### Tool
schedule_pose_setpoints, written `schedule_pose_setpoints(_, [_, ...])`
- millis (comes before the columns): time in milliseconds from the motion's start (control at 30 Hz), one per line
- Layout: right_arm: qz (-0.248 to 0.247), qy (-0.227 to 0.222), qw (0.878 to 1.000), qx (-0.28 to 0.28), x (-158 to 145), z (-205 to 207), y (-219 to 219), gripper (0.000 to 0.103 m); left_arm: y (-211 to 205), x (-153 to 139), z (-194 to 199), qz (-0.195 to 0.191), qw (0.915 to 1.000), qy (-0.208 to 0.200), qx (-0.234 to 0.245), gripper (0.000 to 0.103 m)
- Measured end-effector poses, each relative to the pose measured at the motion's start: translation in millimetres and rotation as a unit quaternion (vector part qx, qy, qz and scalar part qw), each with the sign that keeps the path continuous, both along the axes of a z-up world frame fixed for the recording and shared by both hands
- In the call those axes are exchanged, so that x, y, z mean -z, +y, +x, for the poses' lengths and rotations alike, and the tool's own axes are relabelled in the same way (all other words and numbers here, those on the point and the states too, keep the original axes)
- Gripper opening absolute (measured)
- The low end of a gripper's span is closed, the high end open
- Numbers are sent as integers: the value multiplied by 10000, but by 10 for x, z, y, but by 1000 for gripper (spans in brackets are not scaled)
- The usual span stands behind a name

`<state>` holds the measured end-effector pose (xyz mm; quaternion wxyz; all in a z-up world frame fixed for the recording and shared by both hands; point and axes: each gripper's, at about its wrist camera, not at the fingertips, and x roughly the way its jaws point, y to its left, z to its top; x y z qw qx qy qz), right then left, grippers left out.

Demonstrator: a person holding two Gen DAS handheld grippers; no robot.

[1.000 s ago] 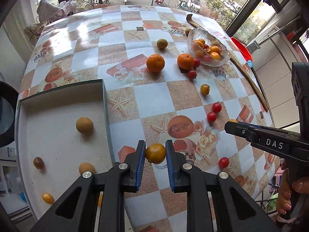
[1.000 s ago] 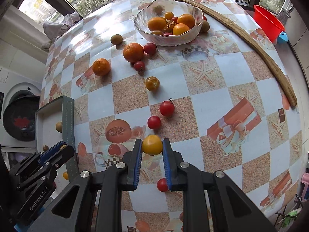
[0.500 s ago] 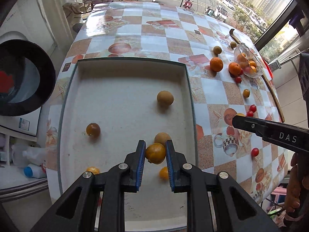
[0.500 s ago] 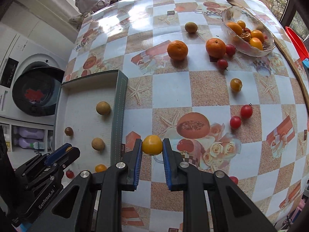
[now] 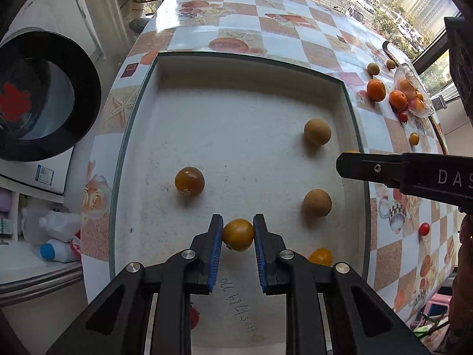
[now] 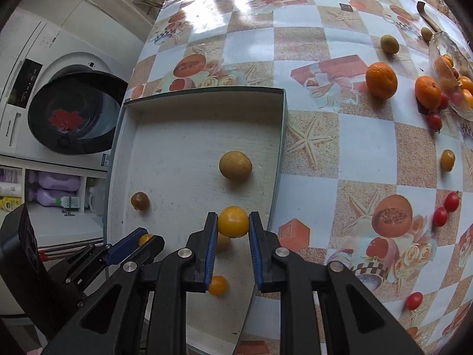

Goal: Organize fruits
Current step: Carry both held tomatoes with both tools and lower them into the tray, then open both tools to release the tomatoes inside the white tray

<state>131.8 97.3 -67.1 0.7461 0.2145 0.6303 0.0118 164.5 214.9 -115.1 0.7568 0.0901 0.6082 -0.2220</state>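
The left gripper [image 5: 238, 234] is clenched on an amber tomato [image 5: 238, 234] low over the white tray [image 5: 236, 112], with handwriting on the tray floor just beneath its fingers that reads roughly "2021-4-10" upside down. Ahead to its left lies a brownish tomato [image 5: 189, 181]; to its right sit two tan round fruits [image 5: 317, 203]. The right gripper [image 6: 232, 222], marked "DAS" on its side, grips a yellow tomato [image 6: 233, 221] above the tray's right part. Beyond it stands a glass bowl [image 6: 443, 68]. The left gripper's body carries "GenRobot.AI" lettering, too blurred here to read.
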Motion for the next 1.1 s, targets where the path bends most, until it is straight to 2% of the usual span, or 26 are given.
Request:
schedule_pose_setpoints(367, [-252, 289, 9989, -252, 282, 281, 198, 23, -31, 79, -30, 155, 9998, -31, 144, 23])
schedule_pose_setpoints(533, [-391, 268, 9982, -378, 280, 343, 269, 24, -7, 130, -54, 279, 9994, 33, 214, 23])
schedule_pose_setpoints(667, [-238, 307, 9988, -314, 260, 325, 229, 33, 25, 122, -70, 261, 9994, 49, 225, 23])
schedule_pose_setpoints(733, [-232, 290, 9989, -274, 241, 326, 219, 46, 39, 125, -79, 261, 9993, 85, 252, 24])
schedule_pose_setpoints(767, [-209, 261, 9991, -258, 226, 320, 215, 55, 43, 125, -78, 250, 9993, 107, 258, 35])
schedule_pose_setpoints(800, [-189, 222, 9993, -241, 196, 304, 199, 59, 52, 111, -79, 223, 9994, 66, 238, 63])
schedule_pose_setpoints(833, [-169, 193, 9994, -228, 173, 297, 192, 59, 72, 74, -89, 193, 9996, -73, 194, 75])
schedule_pose_setpoints(867, [-135, 170, 9995, -212, 147, 292, 184, 61, 108, 22, -98, 139, 9995, -230, 176, 81])
schedule_pose_setpoints(967, [-49, 40, 9999, -90, 45, 260, 124, 71, 103, -21, -103, 142, 9994, -215, 246, 82])
schedule_pose_setpoints(1033, [30, -27, 10000, 23, -26, 241, 80, 74, 97, -28, -100, 195, 9993, -186, 265, 82])
schedule_pose_setpoints(1100, [96, -110, 9998, 161, -105, 207, 23, 82, 87, -56, -103, 248, 9991, -199, 295, 81])
